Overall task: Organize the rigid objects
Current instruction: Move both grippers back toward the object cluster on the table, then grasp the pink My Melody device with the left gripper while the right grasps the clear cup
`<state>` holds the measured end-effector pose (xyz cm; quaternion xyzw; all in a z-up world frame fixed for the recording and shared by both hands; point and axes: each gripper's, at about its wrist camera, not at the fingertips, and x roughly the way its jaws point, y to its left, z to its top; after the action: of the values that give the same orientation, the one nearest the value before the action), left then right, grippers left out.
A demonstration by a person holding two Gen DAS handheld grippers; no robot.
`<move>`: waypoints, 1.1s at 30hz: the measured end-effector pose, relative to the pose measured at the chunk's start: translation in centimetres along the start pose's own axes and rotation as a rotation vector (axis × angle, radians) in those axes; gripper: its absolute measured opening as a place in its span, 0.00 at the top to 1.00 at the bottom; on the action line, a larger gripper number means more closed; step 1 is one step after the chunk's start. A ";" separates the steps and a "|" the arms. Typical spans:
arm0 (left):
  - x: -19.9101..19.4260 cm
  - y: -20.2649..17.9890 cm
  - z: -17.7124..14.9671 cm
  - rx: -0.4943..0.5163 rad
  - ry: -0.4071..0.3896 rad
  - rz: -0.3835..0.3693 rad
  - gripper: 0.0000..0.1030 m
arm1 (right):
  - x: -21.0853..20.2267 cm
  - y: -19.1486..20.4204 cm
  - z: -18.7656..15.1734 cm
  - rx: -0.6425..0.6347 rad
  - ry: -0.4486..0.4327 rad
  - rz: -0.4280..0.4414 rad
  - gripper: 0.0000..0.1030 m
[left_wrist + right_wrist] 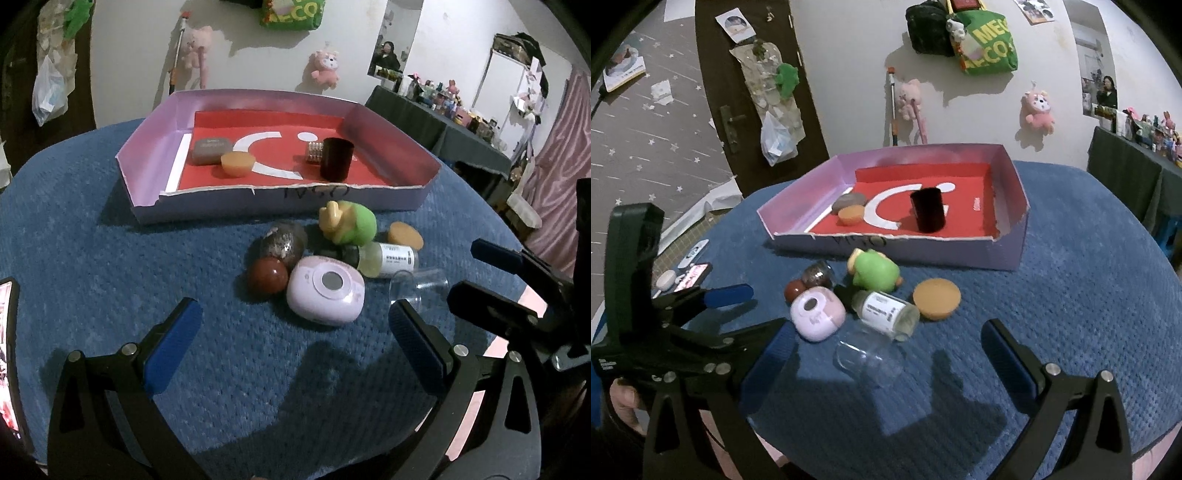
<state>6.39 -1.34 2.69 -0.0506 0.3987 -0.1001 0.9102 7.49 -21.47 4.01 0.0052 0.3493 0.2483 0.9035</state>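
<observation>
A: Seven small rigid things, among them a lilac rounded plastic case [325, 295] and a clear glass cup [866, 360], cluster on the blue textured surface [110, 266] just before the purple cardboard tray [147, 147].

B: And the grippers?

A: Left gripper [295, 332] and right gripper [886, 350] hover empty, jaws spread, likely ready to pick.

Lilac tray [155, 192] with red floor, blue textured cloth [110, 277], green toy [356, 223].
</observation>
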 end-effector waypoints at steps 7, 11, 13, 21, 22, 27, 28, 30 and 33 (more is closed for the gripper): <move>0.2 0.5 -0.4 -0.016 -0.004 -0.003 0.00 | 0.4 -0.5 -0.4 -0.007 0.018 -0.046 0.10; 0.8 0.7 -0.4 -0.035 0.016 -0.031 0.00 | 1.1 -0.6 -0.7 -0.008 0.047 -0.033 0.19; 1.4 1.0 -0.5 -0.050 0.038 -0.042 0.01 | 1.4 -0.6 -0.8 0.000 0.059 -0.011 0.23; 2.0 0.8 -0.1 -0.028 0.039 -0.070 0.02 | 2.6 -0.7 -1.1 0.023 0.101 0.057 0.30; 2.1 0.8 -0.1 -0.027 0.036 -0.076 0.02 | 2.7 -0.9 -1.1 0.031 0.103 0.067 0.31; 2.5 -0.1 -0.1 0.027 0.031 -0.078 0.10 | 2.6 -1.1 -0.9 0.031 0.087 0.051 0.32; 2.5 -0.3 -0.2 0.034 0.033 -0.089 0.14 | 2.3 -0.9 -0.7 0.011 0.077 0.026 0.32; 2.5 -0.8 -0.2 0.052 0.033 -0.115 0.15 | 1.9 -0.6 -0.5 -0.017 0.062 -0.009 0.32; 2.6 -1.5 -0.3 0.078 0.035 -0.150 0.16 | 1.8 -1.1 -0.4 -0.015 0.075 0.004 0.32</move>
<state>7.67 -3.36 0.86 -0.0430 0.4052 -0.1842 0.8944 8.88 -21.63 2.37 -0.0101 0.3809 0.2529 0.8893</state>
